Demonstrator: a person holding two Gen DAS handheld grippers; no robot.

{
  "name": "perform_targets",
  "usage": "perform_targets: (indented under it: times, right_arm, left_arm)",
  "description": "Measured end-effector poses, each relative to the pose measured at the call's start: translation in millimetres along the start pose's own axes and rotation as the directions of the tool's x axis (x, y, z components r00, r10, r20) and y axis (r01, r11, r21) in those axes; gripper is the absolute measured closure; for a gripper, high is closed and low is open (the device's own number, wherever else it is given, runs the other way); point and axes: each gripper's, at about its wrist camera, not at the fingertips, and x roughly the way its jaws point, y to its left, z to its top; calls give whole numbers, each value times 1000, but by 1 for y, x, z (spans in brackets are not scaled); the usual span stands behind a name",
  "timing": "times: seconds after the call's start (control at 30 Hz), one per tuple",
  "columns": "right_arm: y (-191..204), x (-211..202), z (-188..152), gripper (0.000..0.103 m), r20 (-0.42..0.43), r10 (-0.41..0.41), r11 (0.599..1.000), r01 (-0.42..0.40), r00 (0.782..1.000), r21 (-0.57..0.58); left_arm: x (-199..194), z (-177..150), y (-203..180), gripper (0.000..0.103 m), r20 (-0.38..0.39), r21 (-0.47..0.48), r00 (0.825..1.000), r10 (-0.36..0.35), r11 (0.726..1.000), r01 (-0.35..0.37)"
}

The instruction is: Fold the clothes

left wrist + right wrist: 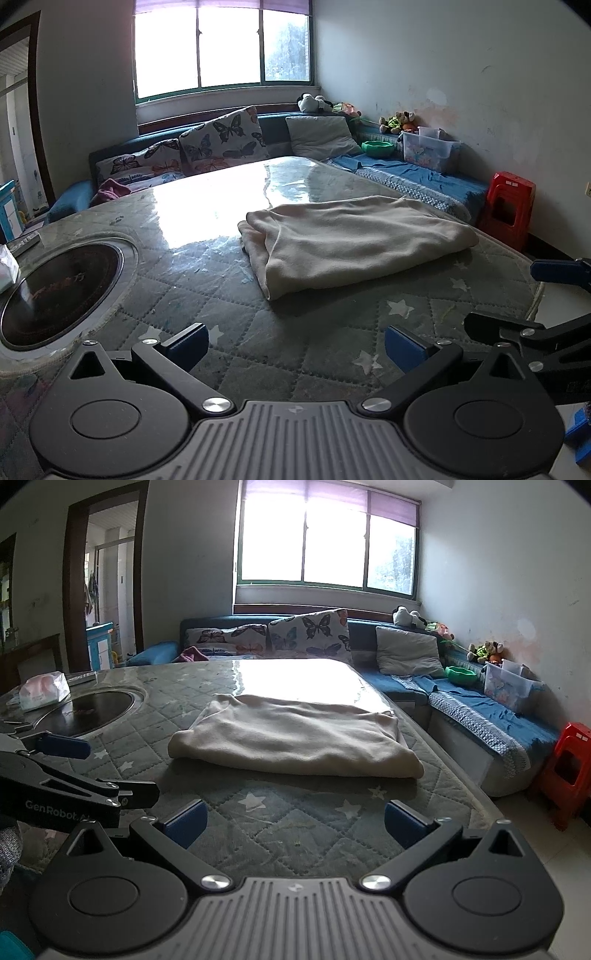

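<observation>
A folded cream garment (354, 240) lies flat on the quilted grey table cover (258, 332); it also shows in the right wrist view (291, 738). My left gripper (295, 343) is open and empty, held near the table's front edge, short of the garment. My right gripper (293, 821) is open and empty, also near the front edge, short of the garment. The right gripper shows at the right edge of the left wrist view (524, 295). The left gripper shows at the left edge of the right wrist view (88, 768).
A round dark hotplate (62, 284) is set into the table at the left, with a tissue pack (44, 692) beside it. A sofa with butterfly cushions (310, 635) runs behind and to the right. A red stool (569, 768) stands on the floor at the right.
</observation>
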Motion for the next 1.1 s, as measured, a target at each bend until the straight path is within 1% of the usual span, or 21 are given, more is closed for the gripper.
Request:
perform_targets:
  times: [0.27, 0.67, 0.8, 1.1]
  right_arm:
    - [-6, 13, 4, 0, -20, 15, 1000, -15, 1000, 7]
    - [-19, 27, 10, 0, -38, 50, 999, -50, 998, -13]
    - [-24, 31, 16, 0, -35, 63, 998, -63, 997, -1]
    - [-31, 41, 22, 0, -39, 74, 997, -73, 997, 16]
  left_arm:
    - [11, 7, 0, 0, -27, 1, 1000, 9, 1000, -9]
    - [22, 22, -7, 0, -57, 16, 998, 27, 1000, -26]
    - [27, 30, -6, 0, -64, 7, 998, 18, 1000, -17]
    - [43, 39, -11, 0, -88, 20, 996, 7, 1000, -5]
